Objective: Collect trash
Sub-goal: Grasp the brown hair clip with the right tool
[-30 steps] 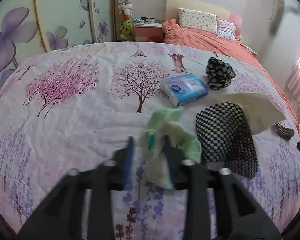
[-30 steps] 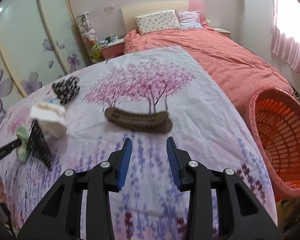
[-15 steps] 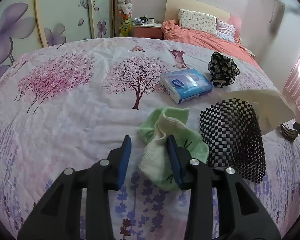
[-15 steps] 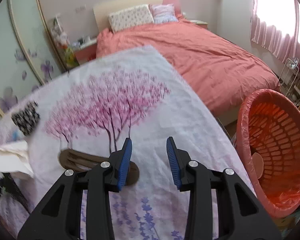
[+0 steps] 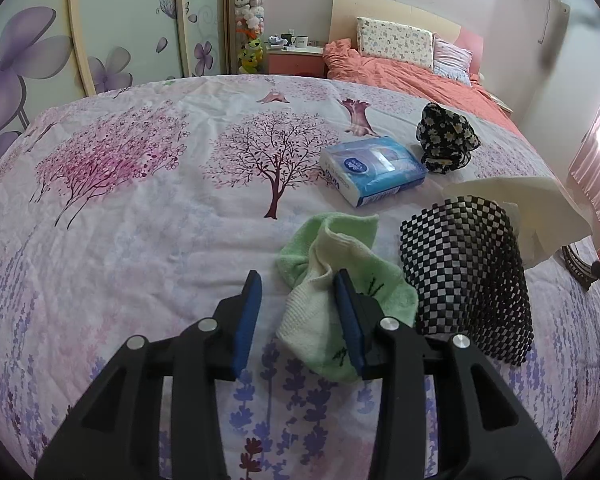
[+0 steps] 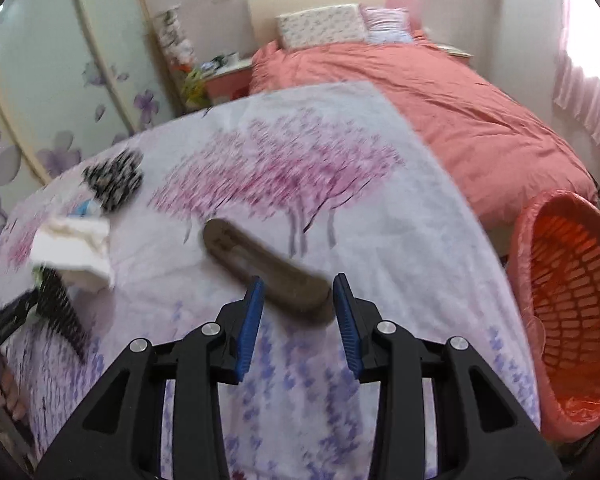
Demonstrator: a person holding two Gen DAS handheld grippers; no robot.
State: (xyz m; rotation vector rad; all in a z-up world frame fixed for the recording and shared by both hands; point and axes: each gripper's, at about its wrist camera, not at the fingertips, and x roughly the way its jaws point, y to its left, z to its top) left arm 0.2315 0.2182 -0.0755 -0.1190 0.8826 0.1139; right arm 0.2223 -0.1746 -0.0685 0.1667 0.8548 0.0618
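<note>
A green and cream cloth (image 5: pixel 340 272) lies crumpled on the flowered bedspread (image 5: pixel 140 220). My left gripper (image 5: pixel 297 280) is open over its near part; the right finger overlaps the cloth and the left pad is clear of it. In the right wrist view my right gripper (image 6: pixel 298 284) is open. The near end of a brown hair clip (image 6: pixel 260 264) shows between its fingertips, blurred, with no pad pressing on it. An orange basket (image 6: pixel 572 300) lined with a bag stands beside the bed at the right.
A blue tissue pack (image 5: pixel 372 170), a black flowered fabric bundle (image 5: pixel 448 140), a black-and-white checked mesh (image 5: pixel 464 280) and a crumpled cream paper (image 5: pixel 540 212) lie on the bedspread. Behind it are a coral-covered bed (image 6: pixel 420 92) and wardrobe doors (image 5: pixel 120 20). A hand (image 6: pixel 0 392) holds the left gripper.
The green cloth, bunched and blurred between the left fingers a second ago, now lies spread on the bedspread. The right view swung towards the basket and back; the brown clip is nearer its fingertips.
</note>
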